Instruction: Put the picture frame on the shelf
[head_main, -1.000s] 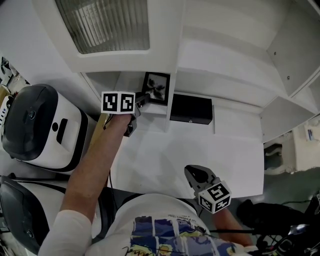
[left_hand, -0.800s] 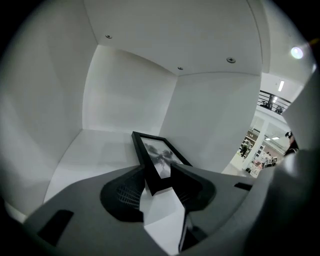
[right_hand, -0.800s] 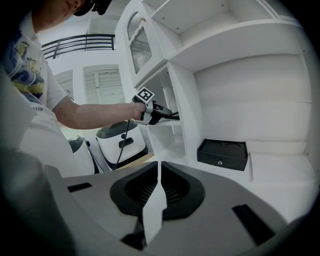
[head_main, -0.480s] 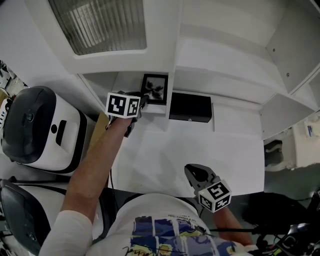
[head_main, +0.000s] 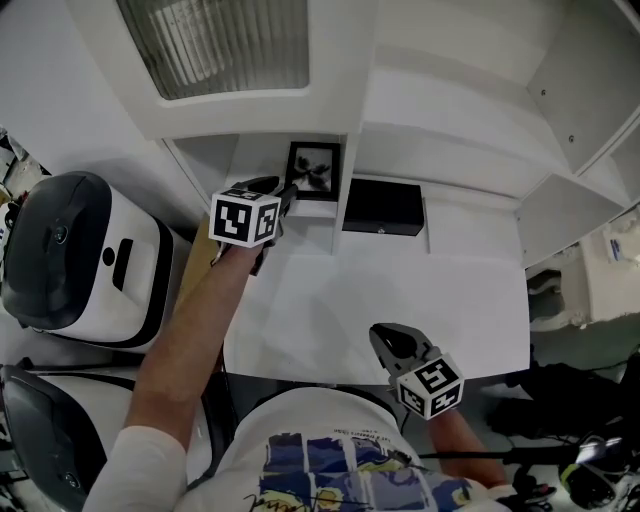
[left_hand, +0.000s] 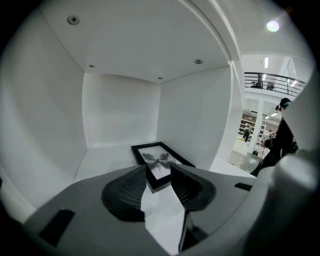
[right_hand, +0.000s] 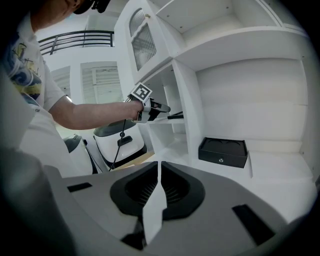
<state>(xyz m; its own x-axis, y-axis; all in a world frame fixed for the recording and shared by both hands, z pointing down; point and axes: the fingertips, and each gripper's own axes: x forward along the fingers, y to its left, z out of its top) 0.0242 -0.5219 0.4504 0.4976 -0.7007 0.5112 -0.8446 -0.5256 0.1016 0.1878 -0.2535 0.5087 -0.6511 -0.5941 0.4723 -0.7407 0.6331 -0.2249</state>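
Observation:
The black picture frame (head_main: 313, 170) with a dark plant print lies inside the left cubby of the white shelf (head_main: 252, 158). In the left gripper view the frame (left_hand: 159, 157) lies flat on the cubby floor (left_hand: 107, 155), with its near corner filling the narrow gap between the jaws. My left gripper (head_main: 288, 190) (left_hand: 158, 174) is shut on that corner. My right gripper (head_main: 380, 338) (right_hand: 159, 167) hangs low over the white counter, shut and holding nothing. From the right gripper view, the left gripper (right_hand: 165, 108) reaches into the cubby.
A flat black box (head_main: 382, 207) (right_hand: 223, 151) sits in the neighbouring shelf bay to the right. A glass-fronted cabinet door (head_main: 215, 45) is above the cubby. Two white-and-black appliances (head_main: 75, 255) stand on the left. The counter edge (head_main: 380, 372) runs near my body.
The left gripper's marker cube has turned and dropped slightly towards me, while its tips stayed at the frame's corner. The frame and the right gripper have kept their places.

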